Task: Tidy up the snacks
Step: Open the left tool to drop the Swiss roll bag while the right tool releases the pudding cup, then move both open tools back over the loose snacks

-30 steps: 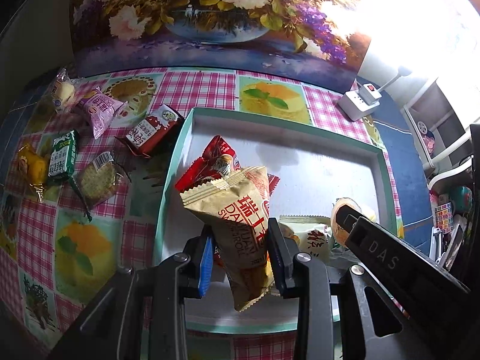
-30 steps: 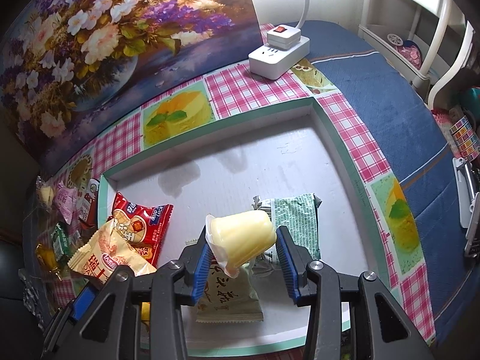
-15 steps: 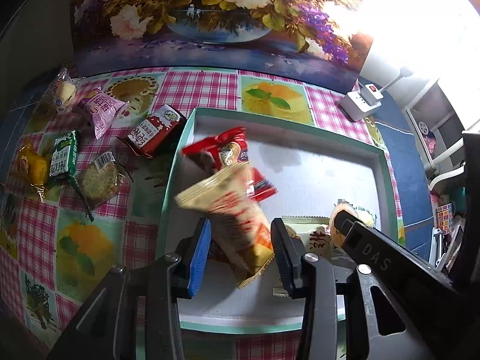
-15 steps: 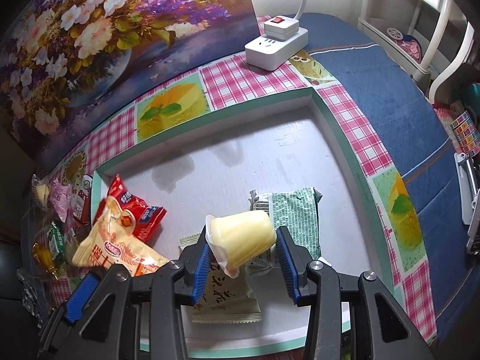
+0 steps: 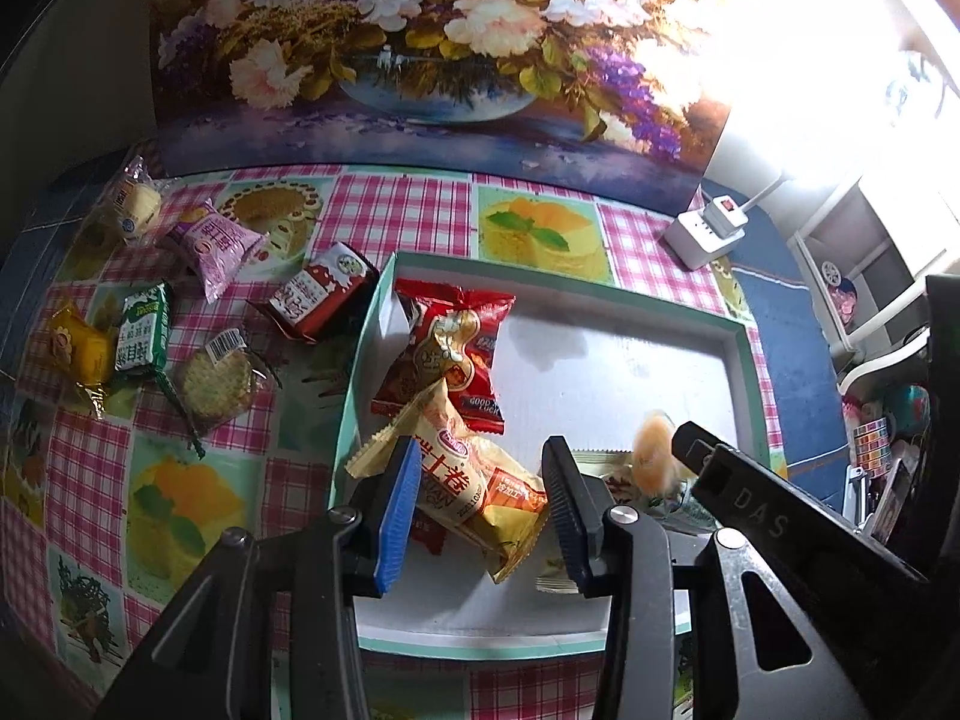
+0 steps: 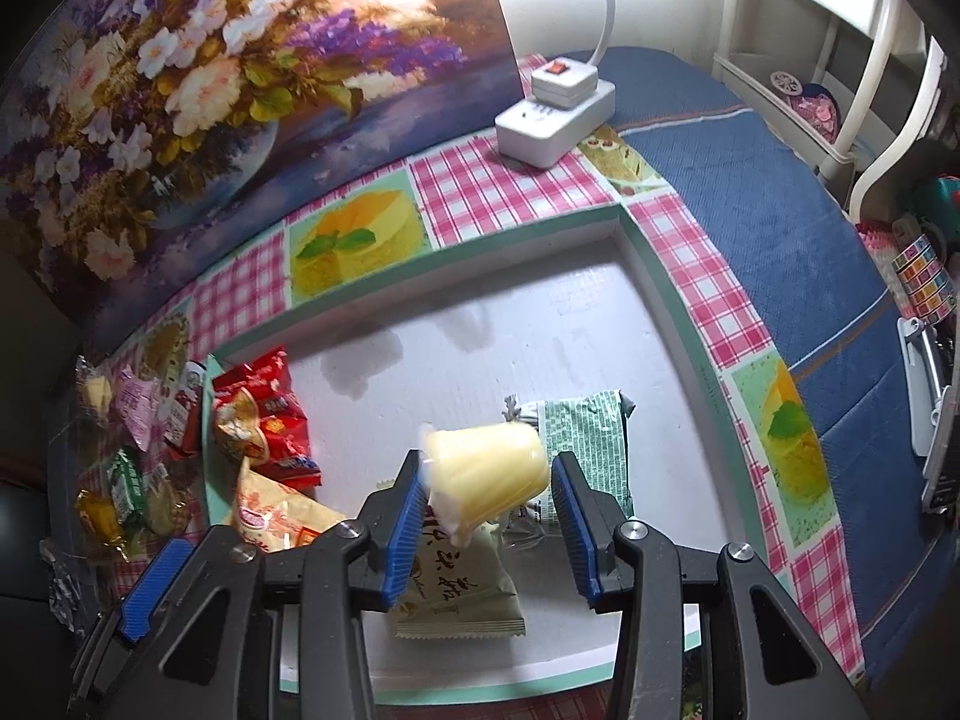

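The left tool has just been opening, and its pads now stand clear of the yellow roll packet, which lies slack on the tray floor between them, its upper end overlapping the red packet at about twelve o'clock from it; that reads as a finished drop-off. The right tool is nearly closed and clamps a pale pudding cup by its sides, carried tipped over above a cream packet and a green packet (likely waiting for its own spot). The tray, white inside with a green rim, has its far half bare, toward twelve and one o'clock, so there is room to set the cup down away from the wrappers. The rim is low, but the cup must clear nothing more to land. Six snacks sit loose on the checked bench at nine to ten o'clock of the tray, among them a purple packet and a round cracker.
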Action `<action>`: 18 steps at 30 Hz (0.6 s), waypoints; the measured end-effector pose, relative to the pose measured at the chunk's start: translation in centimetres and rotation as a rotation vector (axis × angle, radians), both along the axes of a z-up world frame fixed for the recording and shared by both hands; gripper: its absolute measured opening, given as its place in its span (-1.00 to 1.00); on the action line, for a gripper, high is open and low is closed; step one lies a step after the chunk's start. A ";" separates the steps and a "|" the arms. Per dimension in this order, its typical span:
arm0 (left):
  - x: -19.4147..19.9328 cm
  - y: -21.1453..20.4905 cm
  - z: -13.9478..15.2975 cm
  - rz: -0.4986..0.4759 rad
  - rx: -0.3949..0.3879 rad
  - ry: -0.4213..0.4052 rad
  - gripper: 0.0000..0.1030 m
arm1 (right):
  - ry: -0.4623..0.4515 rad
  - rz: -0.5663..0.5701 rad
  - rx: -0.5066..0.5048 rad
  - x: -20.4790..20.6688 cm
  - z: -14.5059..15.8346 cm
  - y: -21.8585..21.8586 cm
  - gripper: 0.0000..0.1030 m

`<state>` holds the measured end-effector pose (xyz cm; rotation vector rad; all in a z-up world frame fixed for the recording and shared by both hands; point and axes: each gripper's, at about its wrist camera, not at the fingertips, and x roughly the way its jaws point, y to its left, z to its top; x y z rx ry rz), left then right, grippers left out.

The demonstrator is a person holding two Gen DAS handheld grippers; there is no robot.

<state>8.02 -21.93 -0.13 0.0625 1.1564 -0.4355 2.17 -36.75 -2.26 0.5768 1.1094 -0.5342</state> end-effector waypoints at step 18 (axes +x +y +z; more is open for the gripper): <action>2.9 6.1 -0.5 0.218 -0.005 0.014 0.62 | 0.002 0.030 -0.018 0.4 0.7 0.8 -0.02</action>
